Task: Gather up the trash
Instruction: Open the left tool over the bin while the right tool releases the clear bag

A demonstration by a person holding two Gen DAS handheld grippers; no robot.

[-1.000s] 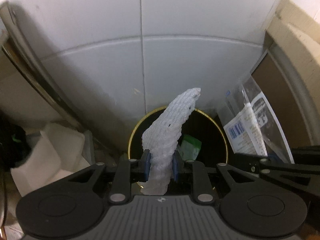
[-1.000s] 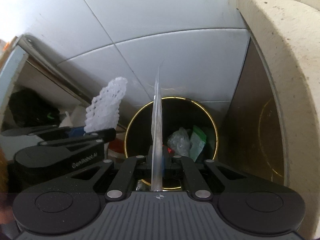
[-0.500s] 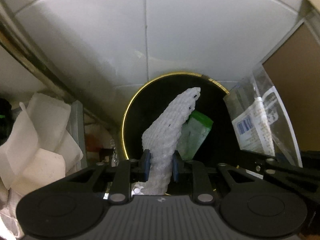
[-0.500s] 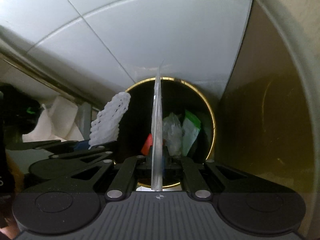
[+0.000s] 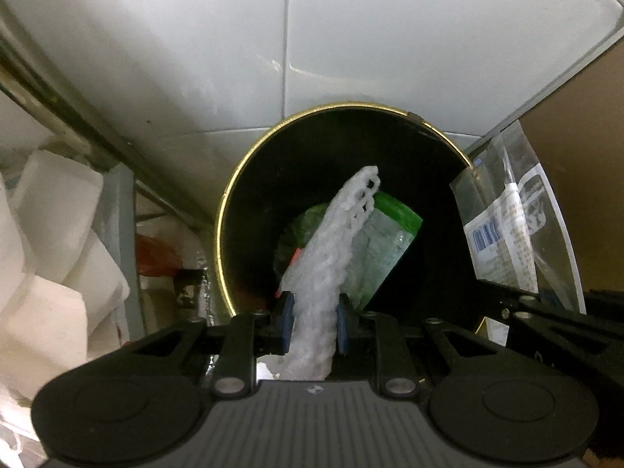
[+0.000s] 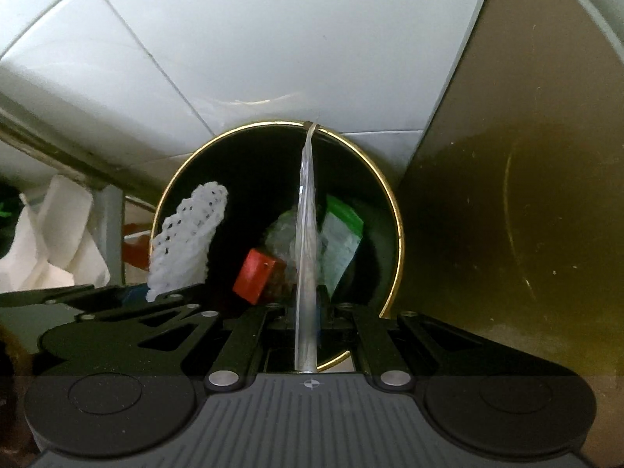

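White tiles back the bin [image 5: 234,210]; clear bag [image 5: 507,230] shows a barcode, print unreadable.

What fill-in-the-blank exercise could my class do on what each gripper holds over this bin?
1. The left gripper is shut on a white foam ____.
2. The right gripper pinches a clear plastic bag, seen ____-on.
3. The black bin has a ____-coloured rim.
4. Inside lies a ____ box.

Answers: net; edge; gold; red
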